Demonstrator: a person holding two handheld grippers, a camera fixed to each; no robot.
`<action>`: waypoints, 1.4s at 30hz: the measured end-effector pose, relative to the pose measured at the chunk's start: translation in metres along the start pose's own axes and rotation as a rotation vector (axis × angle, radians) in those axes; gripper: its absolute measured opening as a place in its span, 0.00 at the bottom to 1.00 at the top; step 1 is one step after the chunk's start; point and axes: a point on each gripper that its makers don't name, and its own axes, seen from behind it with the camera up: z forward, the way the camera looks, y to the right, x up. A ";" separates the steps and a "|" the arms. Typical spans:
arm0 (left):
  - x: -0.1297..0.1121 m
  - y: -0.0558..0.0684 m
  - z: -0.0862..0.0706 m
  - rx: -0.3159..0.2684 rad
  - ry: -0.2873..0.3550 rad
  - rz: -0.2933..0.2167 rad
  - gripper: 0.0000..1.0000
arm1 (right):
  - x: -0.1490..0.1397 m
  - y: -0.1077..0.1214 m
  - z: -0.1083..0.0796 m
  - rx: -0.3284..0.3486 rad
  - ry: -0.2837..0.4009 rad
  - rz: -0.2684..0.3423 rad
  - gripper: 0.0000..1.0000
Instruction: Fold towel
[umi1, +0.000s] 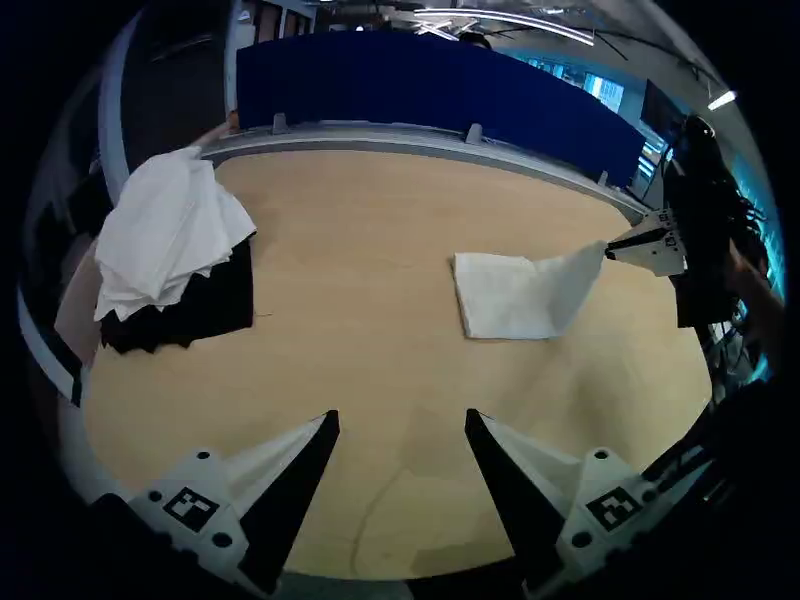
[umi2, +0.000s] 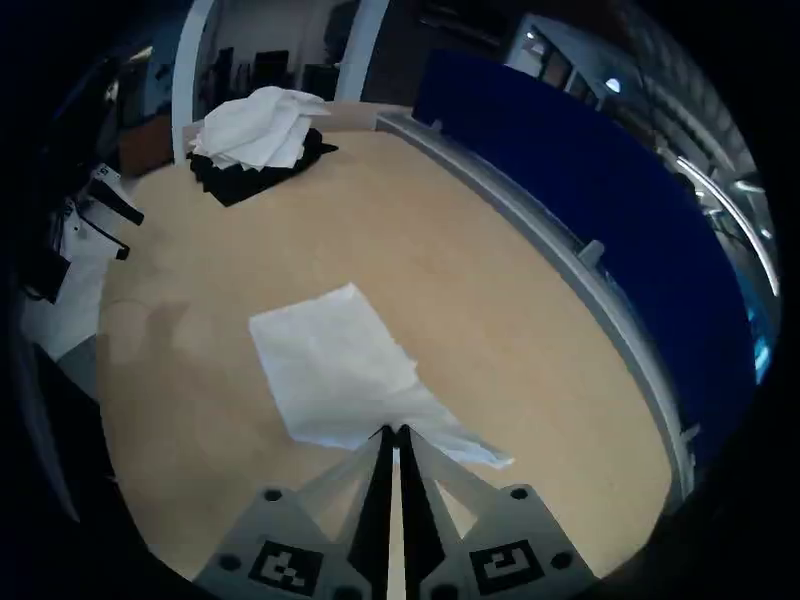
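From the left, we see a heap of white cloths (umi1: 165, 235) on a black cloth (umi1: 205, 305) at the table's (umi1: 350, 230) edge, our left gripper (umi1: 400, 412) spread wide above the wood, and the towel (umi1: 510, 295) lying mid-table, one corner lifted and pinched in our closed right gripper (umi1: 612, 247).

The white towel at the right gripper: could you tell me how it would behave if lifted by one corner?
Probably floppy: the towel sags from the corner the right gripper pinches, the rest lying flat on the table. Likely light, judging by its soft creases.
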 end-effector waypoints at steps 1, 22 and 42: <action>-0.001 -0.002 -0.003 0.004 0.002 -0.003 0.94 | 0.005 -0.002 0.003 0.005 0.004 -0.008 0.04; -0.017 -0.039 -0.050 0.100 0.020 -0.096 0.94 | 0.061 -0.125 0.110 0.170 0.052 0.019 0.04; -0.013 -0.034 -0.042 0.089 0.019 -0.074 0.93 | 0.056 -0.140 0.121 0.203 0.088 0.118 0.50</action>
